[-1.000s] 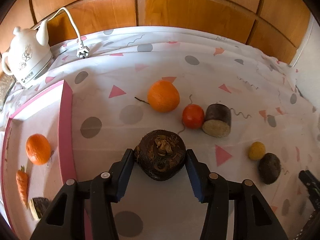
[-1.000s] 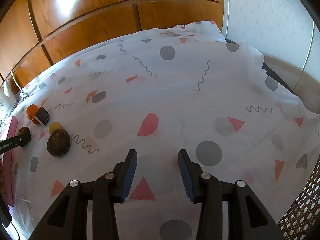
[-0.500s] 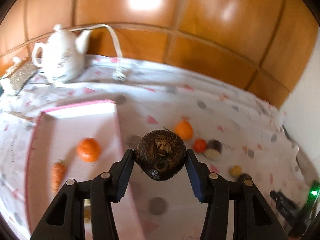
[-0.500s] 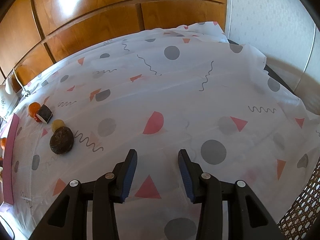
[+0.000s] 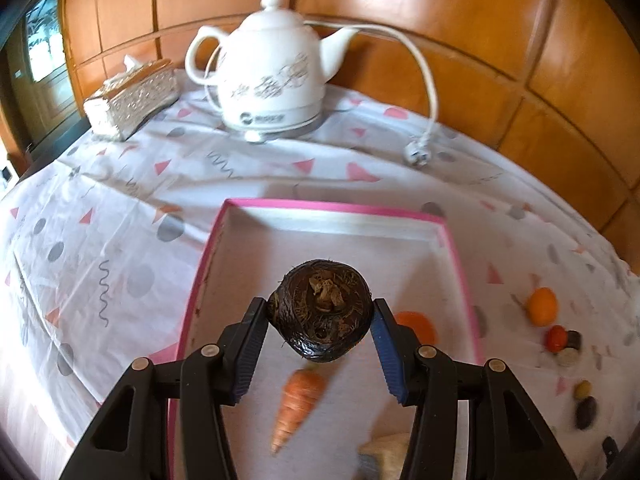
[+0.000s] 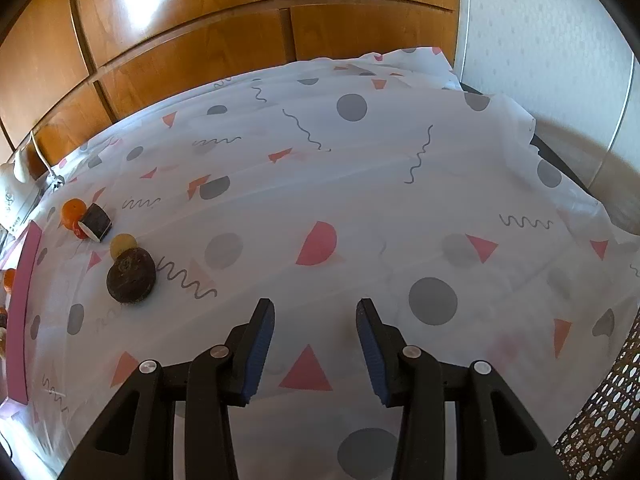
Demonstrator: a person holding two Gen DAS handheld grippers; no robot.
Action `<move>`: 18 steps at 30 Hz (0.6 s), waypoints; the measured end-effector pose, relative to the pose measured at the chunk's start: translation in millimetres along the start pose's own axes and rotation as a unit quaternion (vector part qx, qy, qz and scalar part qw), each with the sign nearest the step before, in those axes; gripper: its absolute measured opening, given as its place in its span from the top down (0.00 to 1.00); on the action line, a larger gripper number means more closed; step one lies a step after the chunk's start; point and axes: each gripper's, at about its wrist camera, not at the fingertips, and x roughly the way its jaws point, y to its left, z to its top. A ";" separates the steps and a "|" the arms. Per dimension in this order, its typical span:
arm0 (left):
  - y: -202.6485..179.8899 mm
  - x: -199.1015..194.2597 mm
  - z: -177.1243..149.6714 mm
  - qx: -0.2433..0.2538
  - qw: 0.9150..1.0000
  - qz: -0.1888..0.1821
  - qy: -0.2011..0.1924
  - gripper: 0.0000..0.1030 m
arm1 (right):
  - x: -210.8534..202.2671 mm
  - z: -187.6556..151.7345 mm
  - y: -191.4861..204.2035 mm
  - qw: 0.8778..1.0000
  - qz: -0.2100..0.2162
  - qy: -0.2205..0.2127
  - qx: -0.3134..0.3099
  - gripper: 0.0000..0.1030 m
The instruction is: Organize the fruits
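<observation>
Glossy wooden wall panels [image 6: 192, 36], patterned tablecloth [image 6: 360, 184], pale wallpapered wall [image 6: 540, 28], dark doorway [image 5: 36, 72]

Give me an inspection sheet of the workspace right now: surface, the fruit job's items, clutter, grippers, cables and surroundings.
Surface: patterned tablecloth, wrinkled, covers the table.
Job's things: pink-rimmed tray holds a carrot and a tray orange, partly hidden. On the cloth outside it: loose orange, small red fruit, cut dark piece, small yellow fruit, dark round root.
Clutter: white kettle, tissue box.
Grippers: left gripper shut on a dark hairy root above the tray; right gripper open, holding nothing, over bare cloth.
Cables: kettle cord, its plug lying loose on the cloth.
Surroundings: wooden panelling behind.
</observation>
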 end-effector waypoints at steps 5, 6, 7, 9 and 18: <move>0.7 -2.3 -7.0 -0.006 1.000 0.008 -0.008 0.40 | 1.3 -1.1 0.1 1.000 0.000 0.004 0.002 0.58; 0.6 -4.4 -7.0 -0.007 1.000 0.009 -0.009 0.40 | 1.3 -1.2 0.1 1.000 0.001 0.004 0.003 0.58; 0.6 -7.7 -7.8 -0.009 1.000 0.010 -0.011 0.40 | 1.3 -1.3 0.3 1.000 0.002 0.004 0.003 0.58; -2.5 -20.5 -8.5 -0.009 1.000 0.017 -0.025 0.40 | 0.4 -1.6 0.7 1.000 0.002 0.002 0.002 0.58; -25.2 -84.4 -33.5 0.021 0.996 -0.011 -0.087 0.36 | -3.8 -2.1 4.6 1.000 0.007 -0.005 0.000 0.58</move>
